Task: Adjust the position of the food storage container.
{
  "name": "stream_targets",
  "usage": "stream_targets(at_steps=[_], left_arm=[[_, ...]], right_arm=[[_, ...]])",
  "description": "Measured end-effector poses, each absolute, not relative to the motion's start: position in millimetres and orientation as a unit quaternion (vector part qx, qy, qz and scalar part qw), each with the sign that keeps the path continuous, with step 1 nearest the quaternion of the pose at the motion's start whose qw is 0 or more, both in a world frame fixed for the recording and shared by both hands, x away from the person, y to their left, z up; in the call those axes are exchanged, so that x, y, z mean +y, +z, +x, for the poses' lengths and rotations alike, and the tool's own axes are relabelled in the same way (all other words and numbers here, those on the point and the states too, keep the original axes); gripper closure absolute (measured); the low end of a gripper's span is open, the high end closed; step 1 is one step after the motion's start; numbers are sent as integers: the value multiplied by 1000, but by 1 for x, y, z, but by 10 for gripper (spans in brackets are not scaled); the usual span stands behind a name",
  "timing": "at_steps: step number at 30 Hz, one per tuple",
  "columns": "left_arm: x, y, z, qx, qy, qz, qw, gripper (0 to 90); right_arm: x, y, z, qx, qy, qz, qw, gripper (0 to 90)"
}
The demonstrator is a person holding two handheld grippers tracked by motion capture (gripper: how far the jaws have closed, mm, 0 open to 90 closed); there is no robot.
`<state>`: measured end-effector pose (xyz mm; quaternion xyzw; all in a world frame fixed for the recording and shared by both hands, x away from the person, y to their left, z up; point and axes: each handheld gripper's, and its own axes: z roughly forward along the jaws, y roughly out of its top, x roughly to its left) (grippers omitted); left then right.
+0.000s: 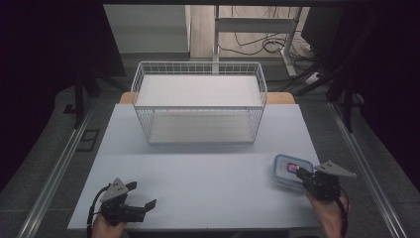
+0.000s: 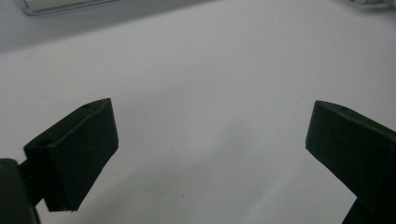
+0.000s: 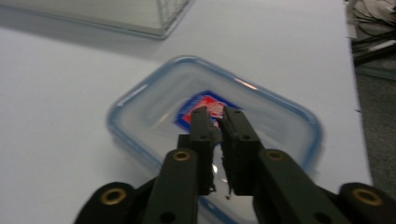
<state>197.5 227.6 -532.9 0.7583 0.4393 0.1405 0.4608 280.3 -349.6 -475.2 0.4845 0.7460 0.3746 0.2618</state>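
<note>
**One container under the right gripper, grasp not yet confirmed**

One plastic container (image 3: 215, 135), clear with a blue-rimmed lid and a red-and-blue label at its centre, lies flat on the white table (image 1: 198, 178) at the near right, close to the table's right edge. Your right gripper (image 3: 215, 112) sits directly over it, jaws drawn nearly together with only a thin gap between them, tips above the label. Whether the tips touch the lid cannot be told, and nothing is seen clamped between them. In the high view the same gripper (image 1: 303, 174) overlaps the container's near right corner.

Your left gripper (image 2: 208, 126) is held near the front left of the table, jaws spread wide, holding nothing, with bare table beneath it.

The white wire basket (image 1: 198, 101) stands at the far middle of the table, well apart from the container, open at the top.

Assessment: the step in hand looks like the approach to the container. With the jaws this narrow you cannot take the rim. The next move calls for widening them, shifting to an edge of the container and closing on the rim or side wall, keeping the box level. The basket is the likely destination.
</note>
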Motion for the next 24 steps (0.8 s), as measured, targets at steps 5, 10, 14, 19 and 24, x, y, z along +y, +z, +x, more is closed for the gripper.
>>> stream_targets(at_steps=[5, 10, 14, 19, 24], left_arm=[[228, -533, 198, 441, 139, 757, 461, 24], [228, -533, 198, 441, 138, 758, 460, 24], [228, -534, 199, 442, 136, 758, 460, 25], [229, -534, 199, 444, 135, 757, 461, 25], [229, -534, 199, 445, 134, 756, 461, 25]], right_arm=[[-367, -472, 282, 722, 375, 510, 278, 893], [-383, -478, 288, 710, 359, 538, 279, 894], [-390, -482, 292, 707, 349, 547, 282, 894], [-391, -486, 298, 706, 340, 553, 283, 894], [-393, -489, 303, 706, 334, 558, 282, 894]])
